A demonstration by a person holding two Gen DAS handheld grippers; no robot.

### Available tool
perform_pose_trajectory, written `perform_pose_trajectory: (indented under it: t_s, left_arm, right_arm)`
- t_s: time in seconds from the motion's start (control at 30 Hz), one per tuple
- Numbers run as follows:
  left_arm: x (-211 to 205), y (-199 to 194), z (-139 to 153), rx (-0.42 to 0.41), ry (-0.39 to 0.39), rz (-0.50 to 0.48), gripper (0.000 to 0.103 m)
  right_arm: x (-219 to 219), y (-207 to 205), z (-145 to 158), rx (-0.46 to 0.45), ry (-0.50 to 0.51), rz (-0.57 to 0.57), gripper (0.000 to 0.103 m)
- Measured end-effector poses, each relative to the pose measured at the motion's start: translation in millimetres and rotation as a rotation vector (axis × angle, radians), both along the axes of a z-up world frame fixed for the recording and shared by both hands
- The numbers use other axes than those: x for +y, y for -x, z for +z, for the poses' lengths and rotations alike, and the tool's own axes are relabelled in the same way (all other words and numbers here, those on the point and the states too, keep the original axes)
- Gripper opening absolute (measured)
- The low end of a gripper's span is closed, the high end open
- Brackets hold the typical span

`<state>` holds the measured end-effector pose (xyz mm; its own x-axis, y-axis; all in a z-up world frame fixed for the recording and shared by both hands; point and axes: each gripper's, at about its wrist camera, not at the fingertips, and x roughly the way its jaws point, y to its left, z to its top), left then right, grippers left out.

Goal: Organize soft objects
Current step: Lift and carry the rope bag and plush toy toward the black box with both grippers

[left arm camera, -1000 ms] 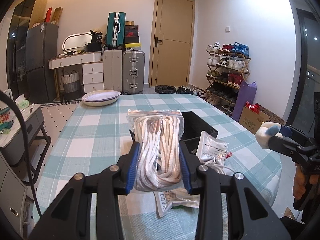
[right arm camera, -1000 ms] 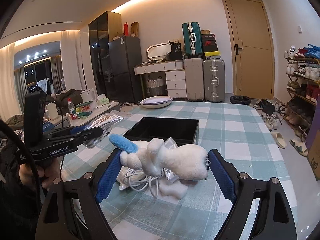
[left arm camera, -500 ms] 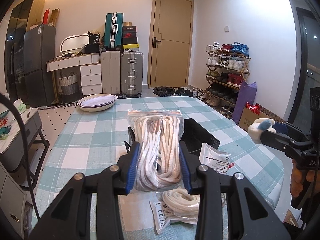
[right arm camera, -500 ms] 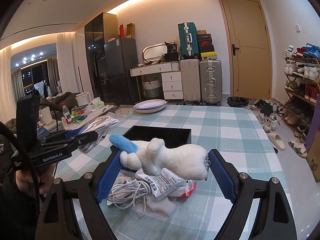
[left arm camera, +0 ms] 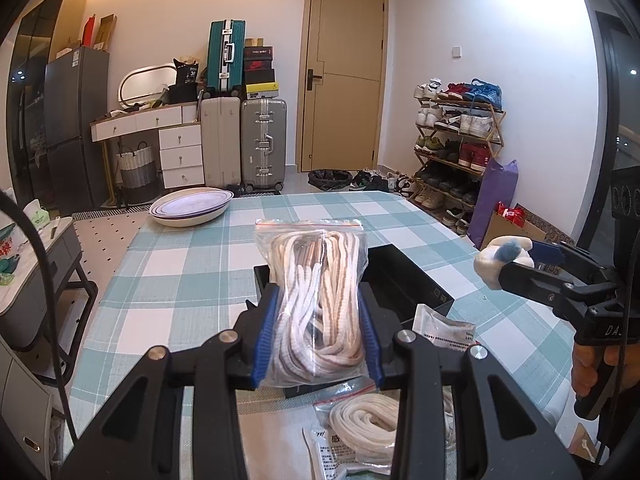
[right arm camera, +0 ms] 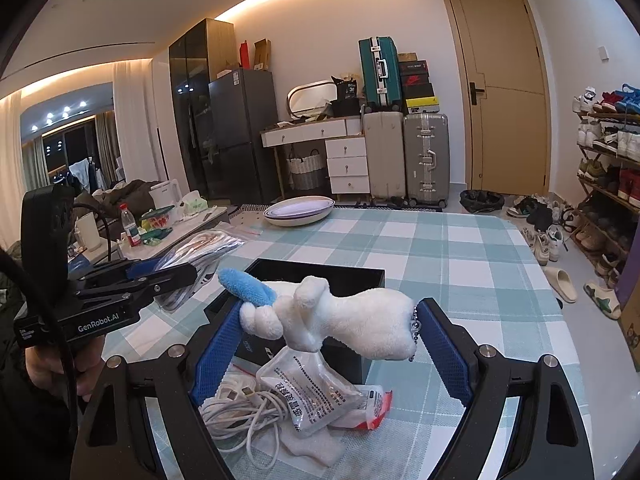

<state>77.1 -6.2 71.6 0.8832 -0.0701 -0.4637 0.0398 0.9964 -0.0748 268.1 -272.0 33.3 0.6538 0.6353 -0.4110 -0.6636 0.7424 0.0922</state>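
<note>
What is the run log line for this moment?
left gripper: holds bag of laces | right gripper: holds plush toy | black box: empty, below

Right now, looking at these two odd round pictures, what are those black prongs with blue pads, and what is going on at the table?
No robot here: a person holds a hand-held black pincer tool in each hand, with a wide-angle camera on each looking along its prongs. One picture is from the left tool, clamped on a clear zip bag of white and tan cords. The other is from the right tool, gripping a white plush toy with a blue ear. Both are lifted above the teal checked tablecloth. On it lie an open black box, a white cable coil, printed sachets and a white oval dish.
</note>
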Motion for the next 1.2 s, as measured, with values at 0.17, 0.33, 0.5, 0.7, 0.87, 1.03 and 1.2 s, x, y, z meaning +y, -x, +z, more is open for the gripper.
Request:
perform_pose_trajectory:
  t_s: [0.17,0.33,0.5,0.7,0.87,1.03,1.2]
  left_arm:
    - [0.4,-10.3,-1.8,0.011,0.001,-0.003,0.036]
    - [-1.1,-18.1,-4.8,0.023,-0.002,-0.005,0.036]
    - [-0.7,-28.0,-8.9,0.037,0.0,-0.007,0.036]
    - [-2.9,-39.7,-15.0,0.06,0.001,-0.015,0.036]
    - [-4.6,-48.7,-18.1,0.076,-0.003,-0.022,0.036]
    - [-5.3,-56.4,-22.9,0.094,-0.011,-0.027,0.036]
    - [-6.0,-62.6,-27.6,0.111,-0.017,-0.036,0.036]
  right_arm:
    - [6.6,-10.4,-2.7,0.005,0.013,0.008,0.088]
    - [15.1,-19.4,-6.1,0.015,0.027,0.022,0.088]
    - [22.7,-31.8,-9.8,0.03,0.043,0.034,0.088]
    - [29.6,-44.8,-13.1,0.044,0.059,0.046,0.088]
    - [38.0,-54.9,-16.2,0.048,0.08,0.062,0.088]
    - [48.8,-63.1,-20.4,0.051,0.106,0.083,0.088]
    - [60.4,-70.2,-24.5,0.052,0.134,0.109,0.088]
